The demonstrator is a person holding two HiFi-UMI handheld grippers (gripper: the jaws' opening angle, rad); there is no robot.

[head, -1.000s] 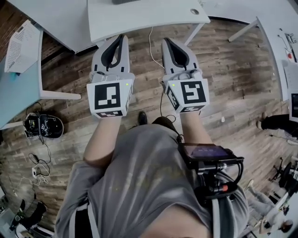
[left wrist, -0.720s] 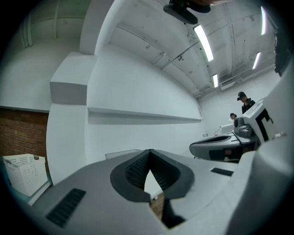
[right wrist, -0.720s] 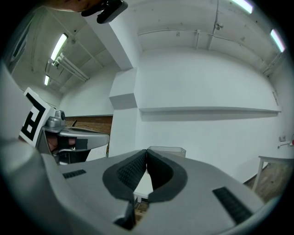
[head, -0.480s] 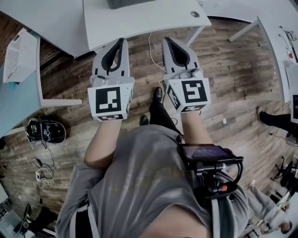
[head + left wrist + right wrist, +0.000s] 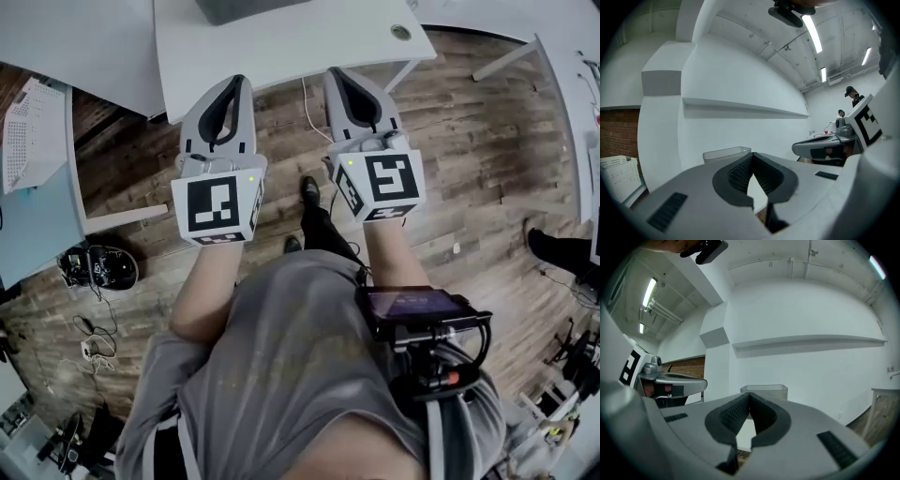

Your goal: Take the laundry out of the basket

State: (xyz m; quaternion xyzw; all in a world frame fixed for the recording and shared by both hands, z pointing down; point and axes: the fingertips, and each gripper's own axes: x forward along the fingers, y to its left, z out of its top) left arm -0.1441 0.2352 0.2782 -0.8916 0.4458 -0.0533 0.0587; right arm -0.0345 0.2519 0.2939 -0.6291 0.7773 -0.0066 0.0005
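Left gripper (image 5: 236, 82) and right gripper (image 5: 335, 75) are held level, side by side over the wood floor (image 5: 469, 141). Both are clenched, tips together, gripping nothing. The basket (image 5: 764, 391) sits on the white table (image 5: 281, 42) ahead of the tips, contents hidden.

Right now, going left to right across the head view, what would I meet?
black device on the floor → left gripper → wearer's shoe → right gripper → another person's leg
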